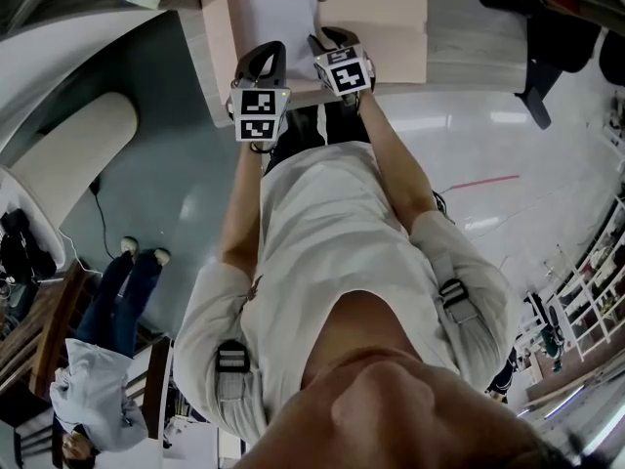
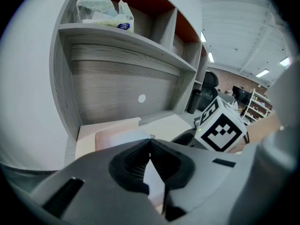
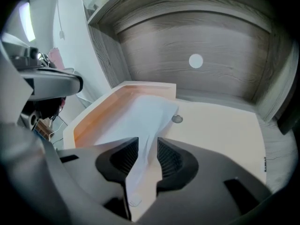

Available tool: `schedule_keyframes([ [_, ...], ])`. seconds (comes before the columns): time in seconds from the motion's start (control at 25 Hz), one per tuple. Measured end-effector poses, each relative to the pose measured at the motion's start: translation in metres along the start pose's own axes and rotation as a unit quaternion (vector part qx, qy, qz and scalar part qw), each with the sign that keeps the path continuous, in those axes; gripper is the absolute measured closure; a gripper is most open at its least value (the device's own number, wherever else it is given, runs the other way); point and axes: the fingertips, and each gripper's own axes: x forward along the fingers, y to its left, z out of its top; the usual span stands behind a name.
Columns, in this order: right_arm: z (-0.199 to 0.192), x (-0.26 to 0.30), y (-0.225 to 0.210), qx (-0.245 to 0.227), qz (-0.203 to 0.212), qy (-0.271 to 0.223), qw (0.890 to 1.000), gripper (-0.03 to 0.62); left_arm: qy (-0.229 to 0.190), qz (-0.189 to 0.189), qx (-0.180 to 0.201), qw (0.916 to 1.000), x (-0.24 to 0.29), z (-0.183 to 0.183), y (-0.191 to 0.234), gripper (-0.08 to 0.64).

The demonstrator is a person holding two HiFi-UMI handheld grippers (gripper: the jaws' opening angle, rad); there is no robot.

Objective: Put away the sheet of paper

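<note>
A white sheet of paper (image 1: 273, 13) lies on the left half of an open peach folder (image 1: 391, 18) on the desk. My left gripper (image 1: 262, 49) is at the sheet's near edge. In the left gripper view its jaws (image 2: 150, 142) meet at the tips, with the white paper (image 2: 152, 179) caught between the pads. My right gripper (image 1: 327, 37) is beside it on the right. Its jaws (image 3: 147, 146) stand apart, and the sheet (image 3: 150, 111) runs loosely up between them without being pressed. A small round snap (image 3: 177, 119) sits at the sheet's far right corner.
A grey shelf unit rises behind the desk, its back panel marked by a round hole (image 3: 196, 61). A plastic bag (image 2: 105, 11) lies on the upper shelf, and a dark bottle (image 2: 194, 100) stands at the right. An office chair (image 1: 547, 47) and another person (image 1: 98, 360) are nearby.
</note>
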Motion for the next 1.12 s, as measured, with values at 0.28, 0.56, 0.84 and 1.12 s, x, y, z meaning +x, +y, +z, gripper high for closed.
schedule_keyframes([
  [0.28,0.032,-0.058,0.004,-0.026,-0.017,-0.072,0.997,0.479,-0.024,-0.006,0.012,0.9996,-0.013,0.017,-0.005,0.538],
  [0.56,0.086,-0.132,0.021,-0.060,-0.027,-0.167,0.984,0.549,-0.063,-0.002,0.000,0.9980,-0.037,0.043,-0.003,0.538],
  [0.84,0.110,-0.183,0.029,-0.076,-0.037,-0.212,0.974,0.571,-0.107,0.001,0.008,0.9943,-0.071,0.078,-0.003,0.538],
  [1.12,0.099,-0.193,0.023,-0.065,-0.048,-0.207,0.975,0.572,-0.113,-0.007,0.014,0.9935,-0.076,0.082,-0.007,0.538],
])
